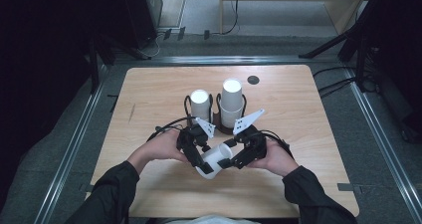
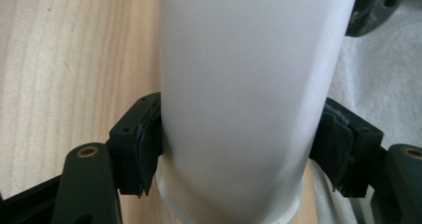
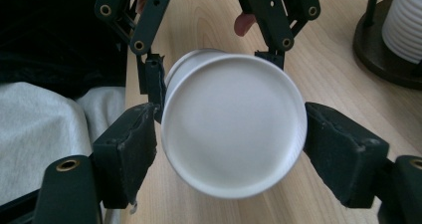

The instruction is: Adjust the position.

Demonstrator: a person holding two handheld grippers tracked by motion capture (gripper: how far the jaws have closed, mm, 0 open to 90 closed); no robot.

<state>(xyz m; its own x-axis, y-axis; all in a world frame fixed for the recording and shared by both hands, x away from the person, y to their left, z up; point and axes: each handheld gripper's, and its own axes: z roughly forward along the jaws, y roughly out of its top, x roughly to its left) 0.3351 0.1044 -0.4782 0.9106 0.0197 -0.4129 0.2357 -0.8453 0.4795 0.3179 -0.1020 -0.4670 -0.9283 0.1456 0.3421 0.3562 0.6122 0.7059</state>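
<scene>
- A person sits at a wooden surface (image 1: 149, 94), holding a two-jaw gripper in each hand, the two meeting near the front edge.
- A white paper cup (image 1: 215, 159) lies tilted on its side between the two grippers, raised just above the surface.
- The left gripper (image 1: 195, 152) grasps the cup: in the left gripper view its jaws press on both sides of the cup (image 2: 239, 109), close to the rolled rim.
- The right gripper (image 1: 239, 155) faces the cup's flat bottom (image 3: 231, 134); its jaws stand released on either side, one at the cup's edge, the other with a slight gap.
- Behind the grippers, two stacks of upside-down white cups sit in a dark wire holder (image 1: 217, 115): a shorter left stack (image 1: 200, 104) and a taller right stack (image 1: 232, 102).
</scene>
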